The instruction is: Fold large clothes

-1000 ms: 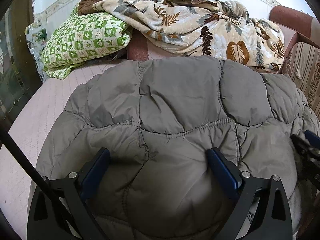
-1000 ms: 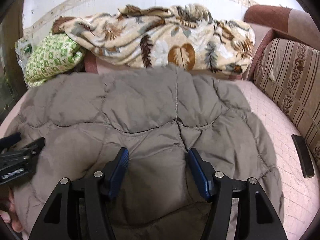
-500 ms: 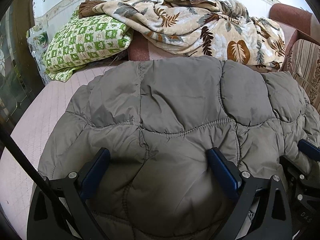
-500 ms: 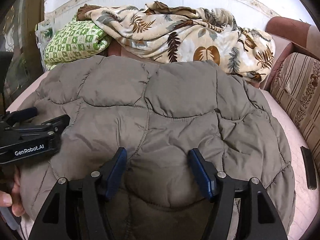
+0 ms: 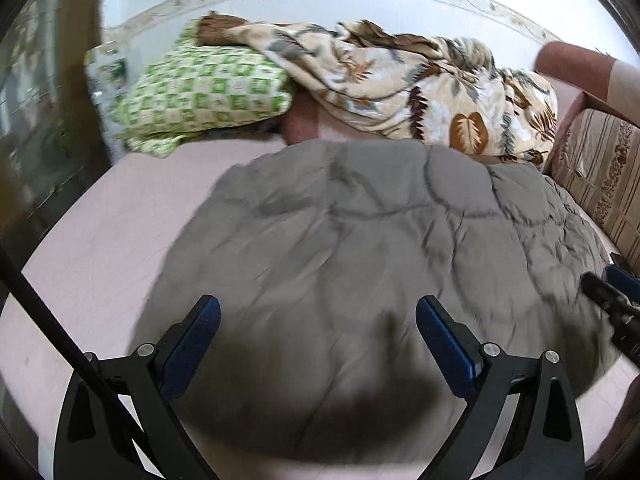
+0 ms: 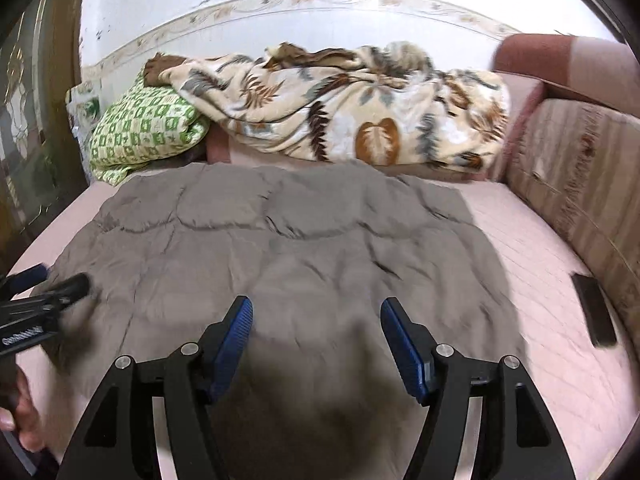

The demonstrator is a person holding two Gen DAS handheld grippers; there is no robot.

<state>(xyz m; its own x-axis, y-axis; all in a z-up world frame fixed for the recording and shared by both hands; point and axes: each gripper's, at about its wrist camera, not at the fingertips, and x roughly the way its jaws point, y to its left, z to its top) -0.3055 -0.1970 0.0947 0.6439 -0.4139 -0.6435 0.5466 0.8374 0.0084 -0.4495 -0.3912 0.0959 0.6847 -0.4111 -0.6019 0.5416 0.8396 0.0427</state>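
- Pink quilted bed surface is filling the scene, w/ a white wall and its patterned border strip running along the far side.
- Leaf-print blanket is lying bunched at the far edge; green checked pillow is sitting far left beside it, the blanket's corner lying over the pillow's top.
- Striped sofa cushion is leaning along the right side; a dark flat object is lying on the bed near it, too blurred to identify.
- Grey quilted jacket is lying spread flat mid-bed, its far edge reaching toward the blanket.
- Left gripper is hovering over the jacket's near-left part, blue pads standing wide apart, nothing pinched; jacket fabric is showing between and beyond the fingers, not clamped.
- Right gripper is hovering over the jacket's near-middle part, jaws wide, nothing pinched; fabric is lying below them, no fold caught btwn the pads.
- Contact btwn either gripper and the fabric: can't tell, near frames are motion-blurred.
- In the right wrist view the left gripper is poking in at the left edge over the jacket's left border, w/ a hand gripping its handle at bottom left.
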